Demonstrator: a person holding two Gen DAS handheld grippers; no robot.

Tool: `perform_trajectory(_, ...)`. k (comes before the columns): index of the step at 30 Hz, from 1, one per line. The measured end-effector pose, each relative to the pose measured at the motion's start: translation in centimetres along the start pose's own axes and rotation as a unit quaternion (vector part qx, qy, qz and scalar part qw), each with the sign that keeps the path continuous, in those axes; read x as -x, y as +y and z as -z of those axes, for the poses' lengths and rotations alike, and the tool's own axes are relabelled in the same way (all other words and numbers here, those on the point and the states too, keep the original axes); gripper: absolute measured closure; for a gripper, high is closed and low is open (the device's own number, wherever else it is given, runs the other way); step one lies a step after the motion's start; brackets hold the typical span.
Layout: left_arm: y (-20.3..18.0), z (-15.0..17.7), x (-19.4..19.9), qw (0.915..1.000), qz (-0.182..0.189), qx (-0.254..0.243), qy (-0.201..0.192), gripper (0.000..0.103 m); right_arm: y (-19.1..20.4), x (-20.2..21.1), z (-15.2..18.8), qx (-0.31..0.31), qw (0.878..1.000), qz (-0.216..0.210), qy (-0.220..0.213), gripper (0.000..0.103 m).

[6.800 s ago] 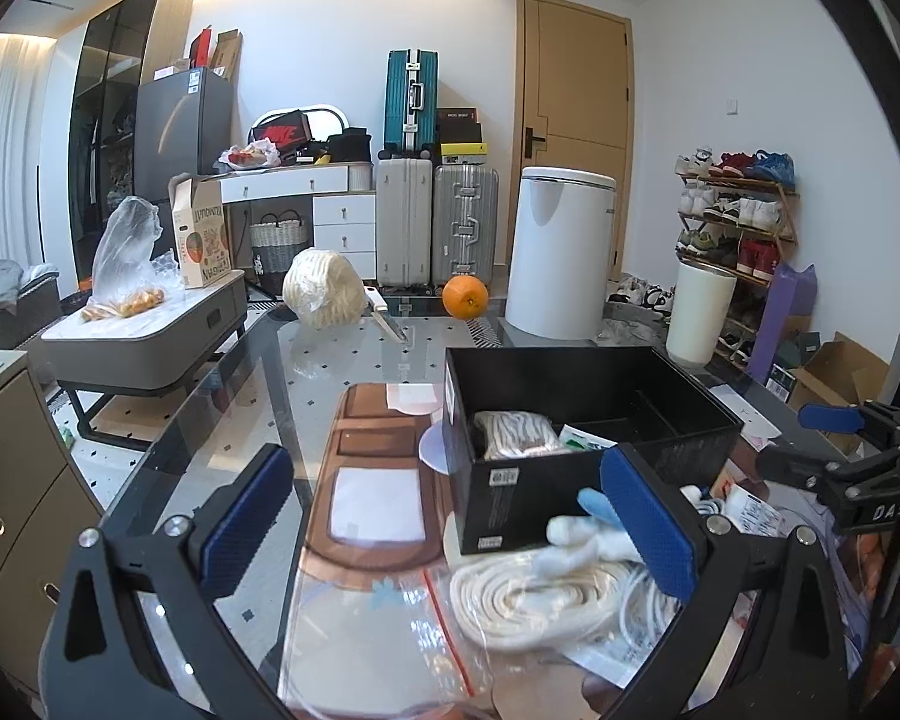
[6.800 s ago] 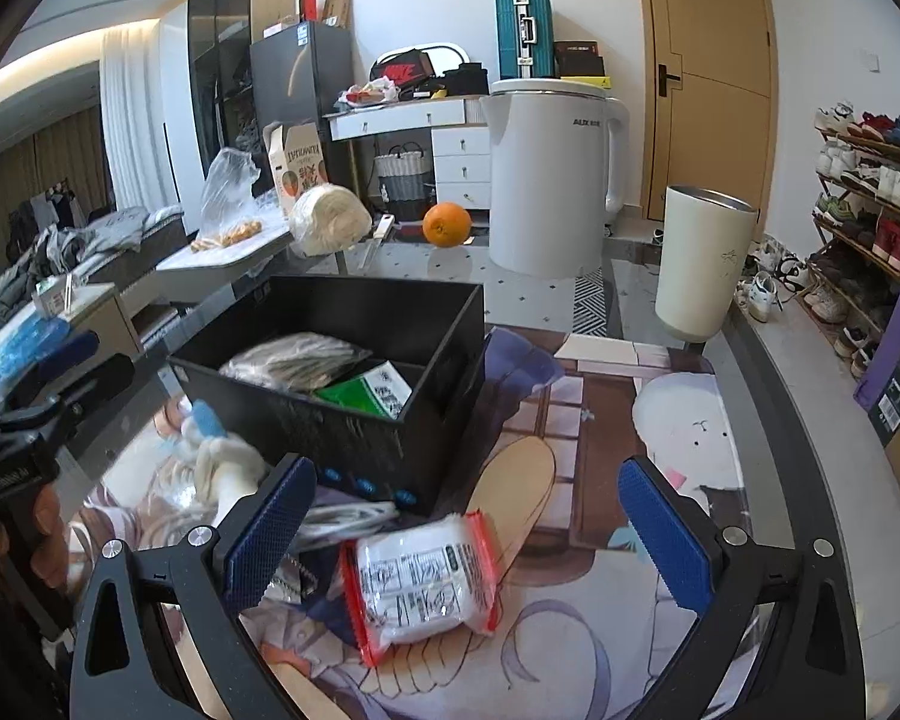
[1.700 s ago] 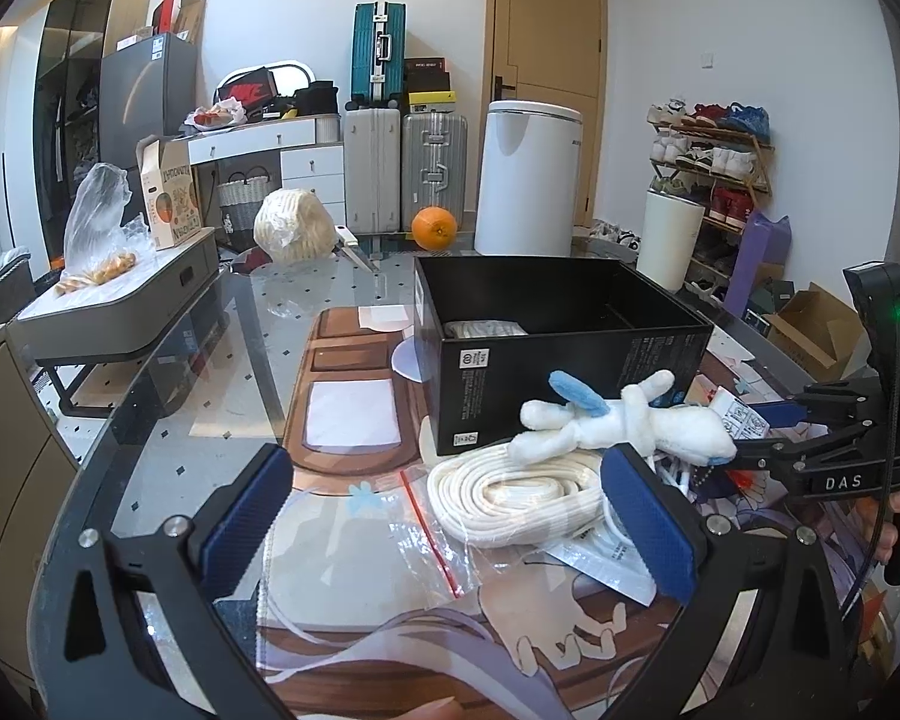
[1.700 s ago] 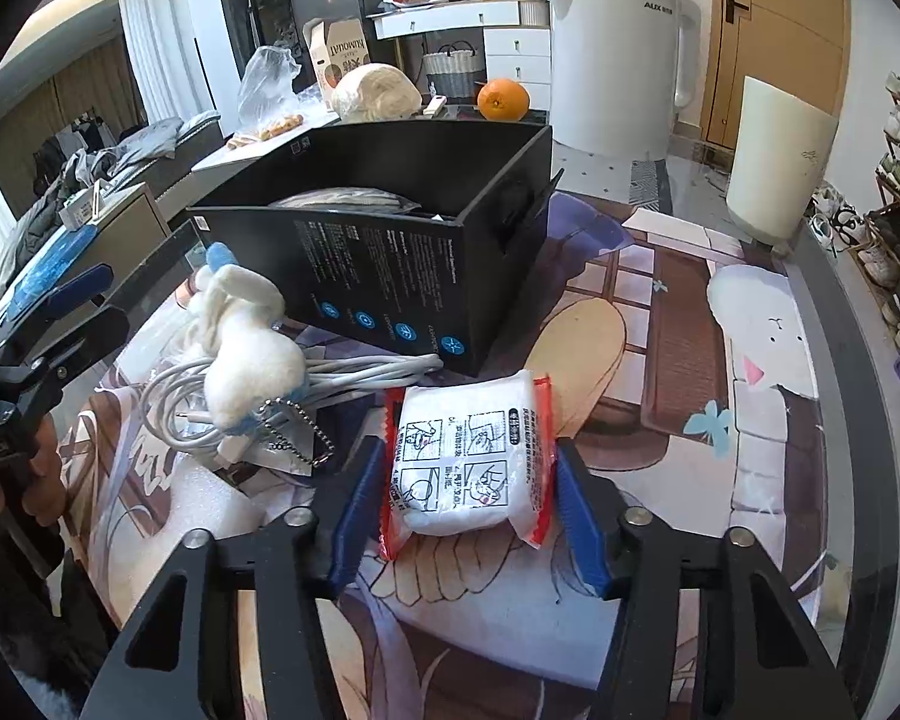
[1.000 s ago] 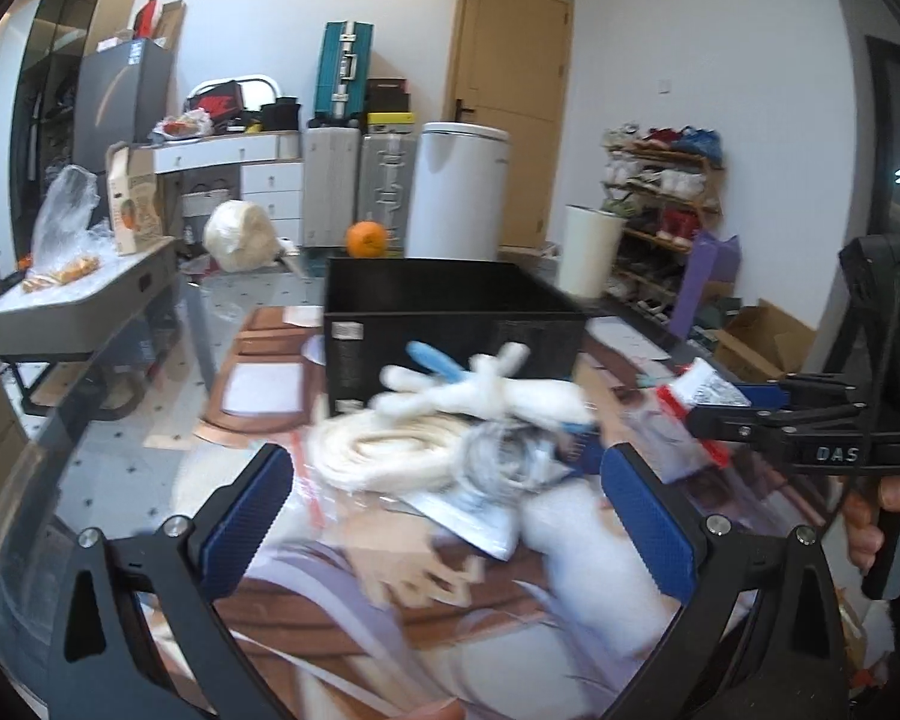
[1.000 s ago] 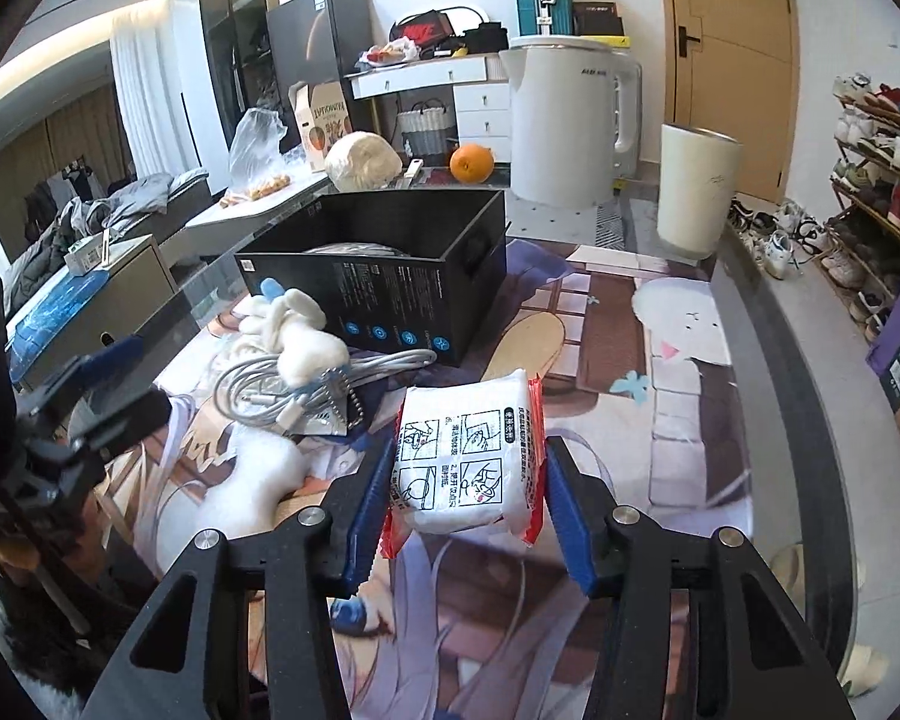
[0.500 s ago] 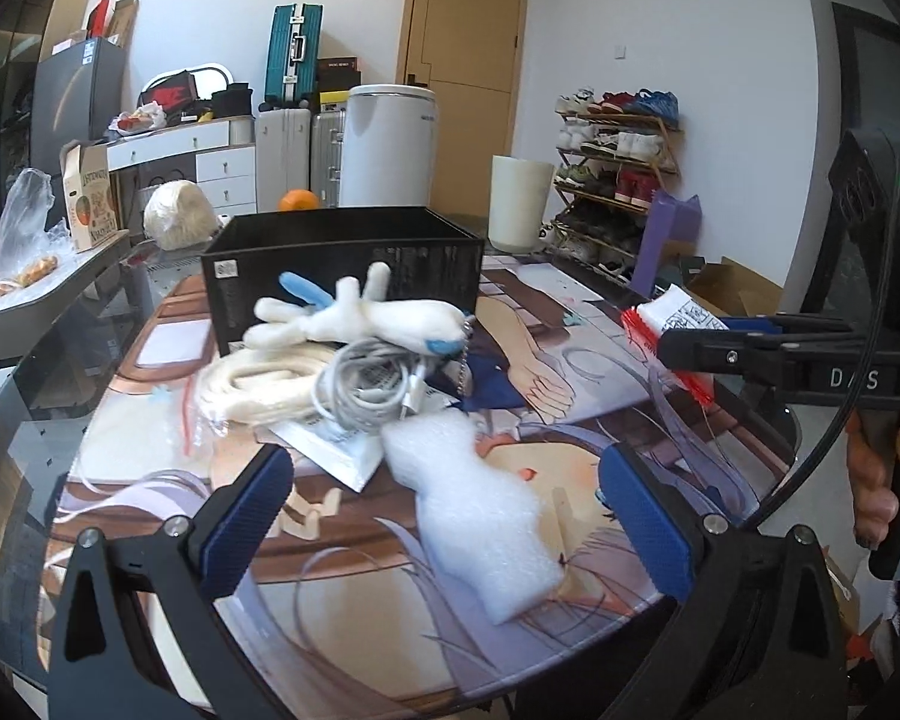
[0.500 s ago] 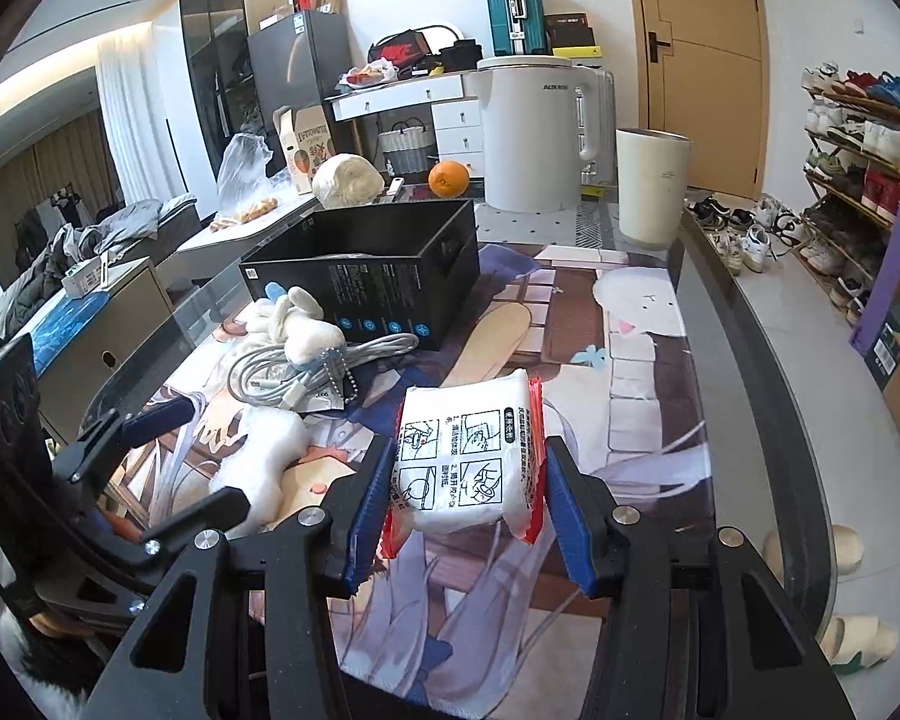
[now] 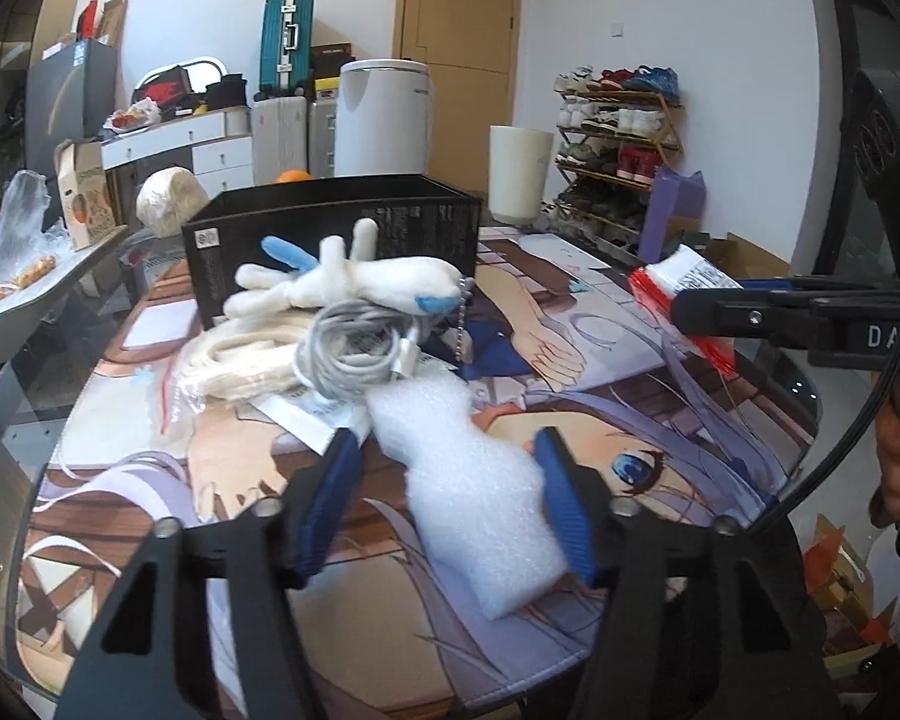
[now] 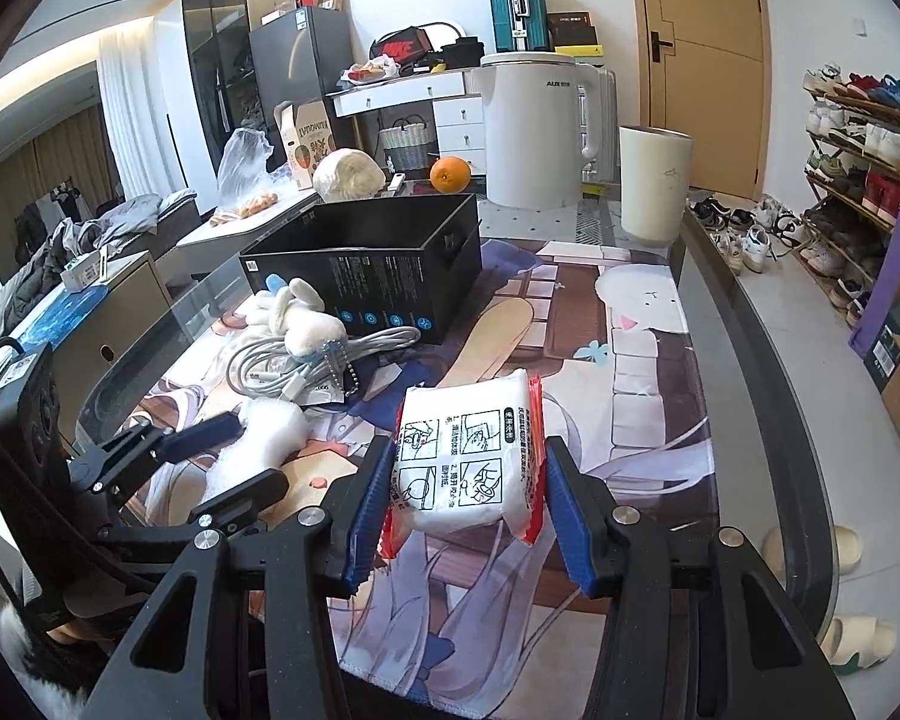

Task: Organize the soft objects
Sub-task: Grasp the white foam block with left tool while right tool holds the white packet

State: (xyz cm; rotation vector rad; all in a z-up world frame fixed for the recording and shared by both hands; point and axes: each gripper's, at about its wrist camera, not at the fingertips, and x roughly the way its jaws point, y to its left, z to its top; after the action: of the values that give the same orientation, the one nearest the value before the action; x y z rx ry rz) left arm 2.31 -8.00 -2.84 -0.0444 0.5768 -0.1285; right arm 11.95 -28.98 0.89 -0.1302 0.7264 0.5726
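A white foam piece (image 9: 468,480) lies on the printed mat near the table's front edge. My left gripper (image 9: 447,444) straddles it with its jaws closing. The right pad (image 9: 561,498) is against the foam and the left pad (image 9: 336,498) stands a little off it. In the right wrist view the left gripper (image 10: 252,450) shows at lower left around the foam (image 10: 264,438). My right gripper (image 10: 468,456) is shut on a white packet with red edges (image 10: 462,438), lifted off the mat. Behind lie a white plush toy (image 9: 354,285), a grey cable coil (image 9: 354,354) and an open black box (image 9: 330,228).
A cream strap in a clear bag (image 9: 240,360) lies left of the cable. On the far table stand an orange (image 10: 450,174) and a white appliance (image 10: 540,138). A cream bin (image 10: 654,180) and a shoe rack (image 10: 858,150) stand right of the glass table's edge (image 10: 750,360).
The left jaws have narrowed from wide open to close around the foam, and that gripper has come nearer and lower over it. The right gripper keeps the packet and has hardly moved.
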Motion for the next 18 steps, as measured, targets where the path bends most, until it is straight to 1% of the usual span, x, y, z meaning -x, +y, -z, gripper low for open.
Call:
perform_trajectory(2, -0.4, 0.0, 0.1, 0.9999, 0.004, -0.01, -0.002, 0.063, 0.1, -0.1, 0.0, 0.002, 1.0, 0.0, 0.0, 0.053)
perform_trajectory(5, -0.6, 0.0, 0.3, 0.9998, 0.006, -0.018, -0.003, 0.065, 0.2, -0.1, 0.0, 0.004, 1.0, -0.001, 0.0, 0.053)
perform_trajectory(13, -0.4, -0.3, 1.1, 0.9997, 0.015, -0.012, -0.013, 0.065, 0.2, -0.1, -0.1, 0.006, 1.0, -0.002, -0.001, 0.053)
perform_trajectory(18, 0.0, -0.8, 2.1, 0.9993, 0.021, -0.005, -0.032, 0.065, 0.6, 0.0, -0.1, 0.009, 1.0, -0.006, -0.007, 0.053)
